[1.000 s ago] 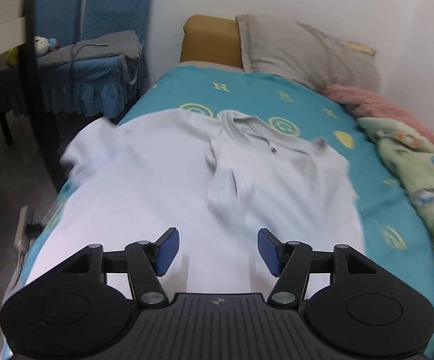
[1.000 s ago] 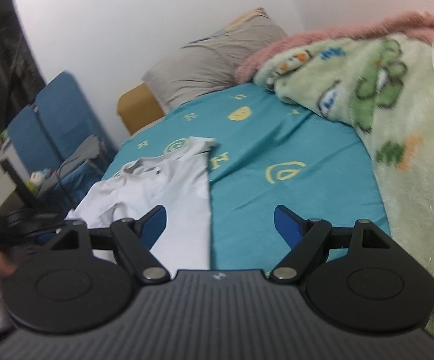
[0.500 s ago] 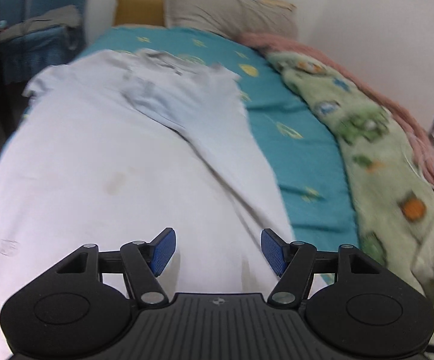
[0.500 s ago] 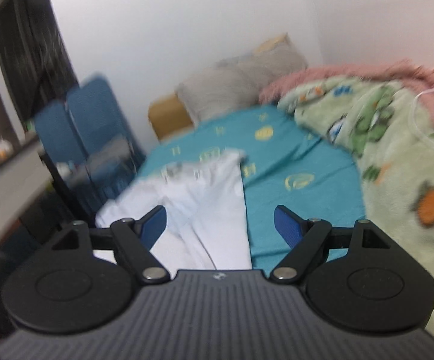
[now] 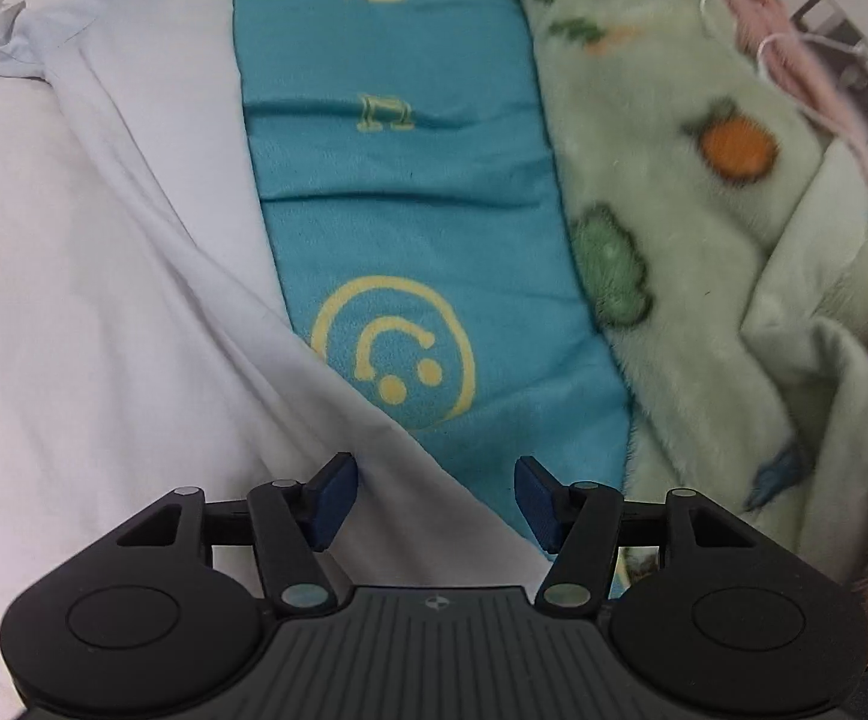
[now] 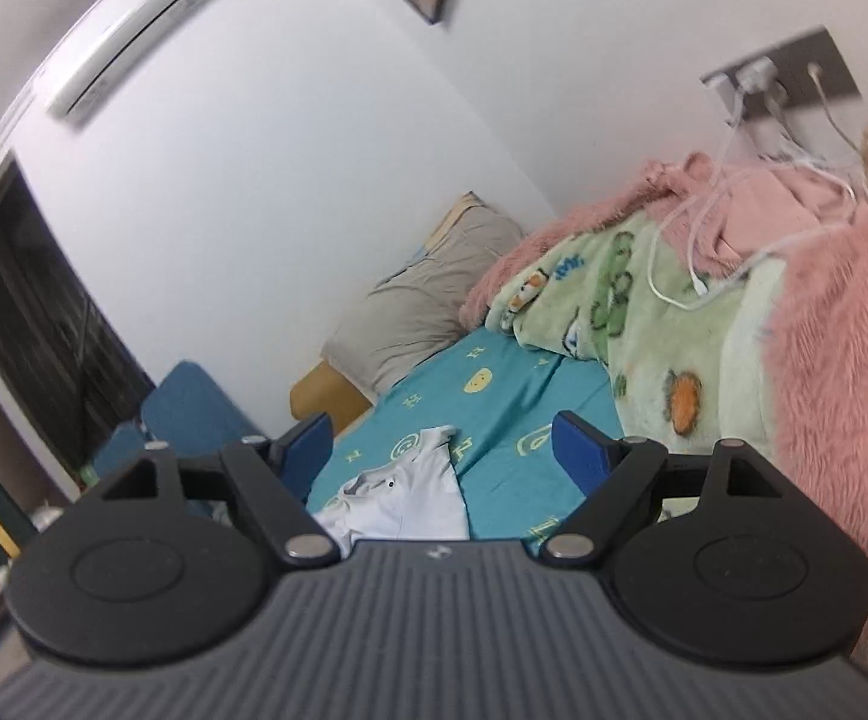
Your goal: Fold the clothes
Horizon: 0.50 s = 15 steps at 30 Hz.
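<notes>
A white polo shirt [image 5: 104,276] lies spread on the teal bed sheet [image 5: 398,192], its collar at the far left top. My left gripper [image 5: 434,501] is open and empty, low over the shirt's right bottom hem corner, which lies between its fingers. In the right wrist view the shirt [image 6: 401,507] shows small and far below, collar end visible. My right gripper [image 6: 445,450] is open and empty, raised high and tilted up toward the wall.
A green fleece blanket [image 5: 703,228] and a pink fluffy blanket [image 6: 841,372] fill the bed's right side. A grey pillow [image 6: 428,294] lies at the head. White cables [image 6: 727,228] hang from a wall socket. Blue chairs [image 6: 188,414] stand left of the bed.
My left gripper swung right and dropped close to the shirt's right hem corner. My right gripper rose and tilted up toward the wall. Both stayed open.
</notes>
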### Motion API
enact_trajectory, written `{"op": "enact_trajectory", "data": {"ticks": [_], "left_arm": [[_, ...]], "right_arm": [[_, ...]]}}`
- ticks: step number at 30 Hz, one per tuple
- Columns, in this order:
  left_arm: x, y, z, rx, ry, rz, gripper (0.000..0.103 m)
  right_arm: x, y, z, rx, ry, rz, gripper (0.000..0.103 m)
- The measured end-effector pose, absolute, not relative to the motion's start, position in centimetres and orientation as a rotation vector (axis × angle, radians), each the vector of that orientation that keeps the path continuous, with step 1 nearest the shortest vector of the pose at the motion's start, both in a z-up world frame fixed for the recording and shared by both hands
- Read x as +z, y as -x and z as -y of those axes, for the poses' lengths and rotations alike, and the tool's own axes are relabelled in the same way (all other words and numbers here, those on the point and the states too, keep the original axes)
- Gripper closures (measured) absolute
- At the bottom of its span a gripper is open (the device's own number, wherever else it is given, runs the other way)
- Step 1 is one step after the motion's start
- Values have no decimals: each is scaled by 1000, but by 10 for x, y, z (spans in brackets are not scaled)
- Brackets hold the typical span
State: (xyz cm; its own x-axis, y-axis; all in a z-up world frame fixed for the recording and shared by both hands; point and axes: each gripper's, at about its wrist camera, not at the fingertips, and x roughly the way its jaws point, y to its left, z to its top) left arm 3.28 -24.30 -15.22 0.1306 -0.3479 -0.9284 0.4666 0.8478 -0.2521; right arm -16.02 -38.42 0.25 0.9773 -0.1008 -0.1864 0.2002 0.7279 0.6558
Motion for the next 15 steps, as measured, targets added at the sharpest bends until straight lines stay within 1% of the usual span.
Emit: {"op": "enact_trajectory", "data": {"ticks": [1,3,4,5,6,8,11,15], "left_arm": [[-153,-34,243,-591,-117,-1316,45],[-153,-36,243,-577,-134,-1320,59],[-153,-38,241,-567,-130,-1325,77],[-154,-40,239,-559,-124,-1330,93],[-155,-43,235,-567,-103,-1337,98],[-155,-47,225,-585,-60,-1343,101],[-146,-49,211,-614,-1,-1325,101],[-119,-48,171,-699,113,-1290,101]], "right_arm": [[0,158,385,-164,-748,-145,20],[-5,153,386,-151,-759,-156,20],[-7,150,386,-143,-765,-163,20],[-8,148,385,-135,-769,-170,20],[-9,147,383,-128,-763,-176,20],[-9,146,379,-119,-738,-183,20],[-8,147,373,-115,-694,-183,20],[-9,147,372,-116,-678,-190,20]]}}
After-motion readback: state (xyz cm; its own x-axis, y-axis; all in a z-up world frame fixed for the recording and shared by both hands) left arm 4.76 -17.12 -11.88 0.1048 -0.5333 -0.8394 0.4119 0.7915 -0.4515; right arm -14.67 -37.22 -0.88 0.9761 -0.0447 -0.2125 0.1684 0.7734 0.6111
